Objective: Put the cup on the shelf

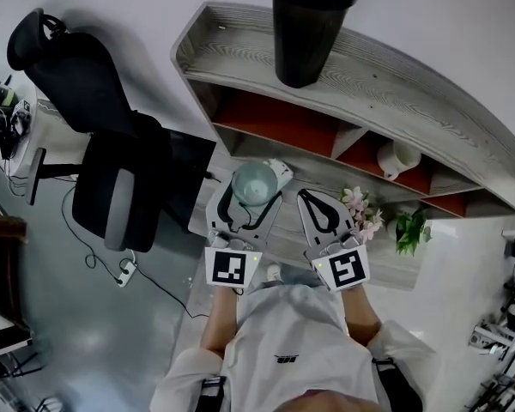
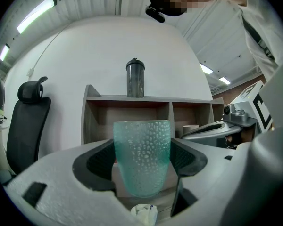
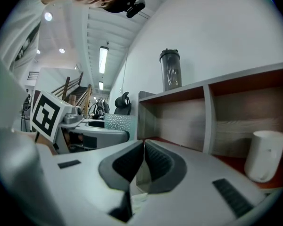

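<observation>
The cup point(image 2: 142, 155), a pale green dimpled glass, stands upright with its mouth up, clamped at its sides between the dark pads of the left claw point(image 1: 256, 197), so the left hand already has it and nothing needs fetching. What matters now is the shelf point(image 2: 132, 99). It lies straight ahead of the cup, beyond the claw tips, and in the left gripper view the open left compartment sits directly behind the cup's upper half, with the top board above it in the frame. A dark tumbler point(image 1: 307, 24) occupies the top board at upper centre of the head view, and a white mug point(image 3: 265, 154) stands in a compartment toward the right. The compartment behind the cup therefore looks the likelier target; reaching it would call for a forward push with the cup kept vertical. The right claw point(image 3: 143, 166) has its jaws pressed together on nothing and rides just beside the left one, to its right in the head view. Both forearms reach forward from the body at bottom centre of that view, roughly parallel, claws pointing at the shelf.
</observation>
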`<action>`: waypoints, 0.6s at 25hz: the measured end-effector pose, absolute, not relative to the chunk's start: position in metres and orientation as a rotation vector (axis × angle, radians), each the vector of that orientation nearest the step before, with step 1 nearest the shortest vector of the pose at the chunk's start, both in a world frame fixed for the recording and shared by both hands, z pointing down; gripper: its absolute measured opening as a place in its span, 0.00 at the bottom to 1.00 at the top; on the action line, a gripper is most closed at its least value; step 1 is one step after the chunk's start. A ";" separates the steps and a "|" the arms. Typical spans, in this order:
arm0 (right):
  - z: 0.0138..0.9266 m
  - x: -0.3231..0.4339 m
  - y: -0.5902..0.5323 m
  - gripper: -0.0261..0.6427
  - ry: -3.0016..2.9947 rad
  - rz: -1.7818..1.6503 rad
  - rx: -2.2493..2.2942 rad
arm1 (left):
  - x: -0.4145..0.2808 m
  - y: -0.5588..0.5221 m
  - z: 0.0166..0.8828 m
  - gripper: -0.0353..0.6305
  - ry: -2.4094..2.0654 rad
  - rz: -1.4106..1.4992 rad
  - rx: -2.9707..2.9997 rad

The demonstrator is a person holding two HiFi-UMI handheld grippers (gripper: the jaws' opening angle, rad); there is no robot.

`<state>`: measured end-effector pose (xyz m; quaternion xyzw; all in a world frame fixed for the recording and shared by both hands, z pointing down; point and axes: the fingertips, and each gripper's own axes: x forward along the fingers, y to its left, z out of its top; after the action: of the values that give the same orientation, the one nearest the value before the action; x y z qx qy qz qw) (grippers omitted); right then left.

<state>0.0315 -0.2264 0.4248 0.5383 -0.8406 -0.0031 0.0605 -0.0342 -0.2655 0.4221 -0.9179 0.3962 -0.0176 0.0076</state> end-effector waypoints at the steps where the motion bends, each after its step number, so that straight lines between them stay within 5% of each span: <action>1: 0.426 0.032 -0.229 0.08 -2.542 -0.004 1.631 | -0.033 -0.269 0.423 0.62 1.238 -0.056 -2.873; 15: 0.438 0.046 -0.264 0.08 -2.509 0.053 1.666 | -0.015 -0.322 0.433 0.62 1.206 -0.073 -2.880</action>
<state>0.0456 -0.2643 0.4384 0.5519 -0.8312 0.0177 0.0648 -0.0146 -0.3215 0.4331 -0.9221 0.3862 -0.0234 0.0091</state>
